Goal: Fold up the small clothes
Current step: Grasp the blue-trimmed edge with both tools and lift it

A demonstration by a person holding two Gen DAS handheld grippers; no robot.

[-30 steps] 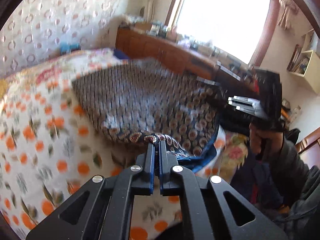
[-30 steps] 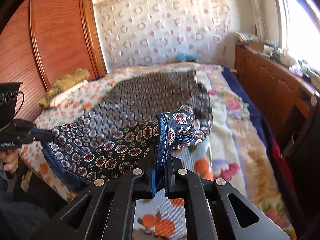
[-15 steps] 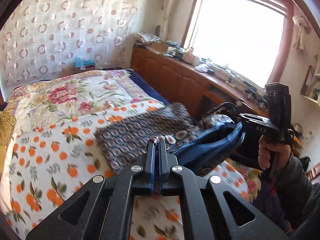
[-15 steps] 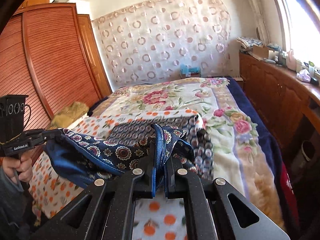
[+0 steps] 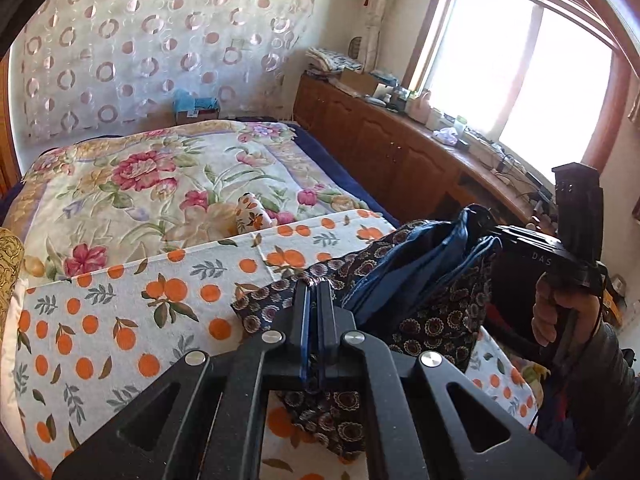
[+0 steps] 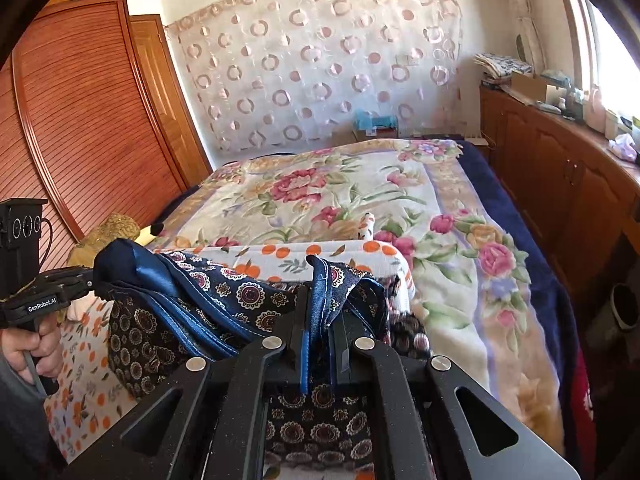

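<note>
Garment (image 5: 432,304) lifted off bed (image 5: 120,320), both tools clamping edges.

"GenRobot.AI" on the left gripper (image 6: 93,280); "DAS" on the right gripper (image 5: 486,236).

both grippers, left gripper (image 5: 315,300) and right gripper (image 5: 486,232), pinch patterned garment (image 5: 436,304) above bed (image 5: 120,280).
</note>
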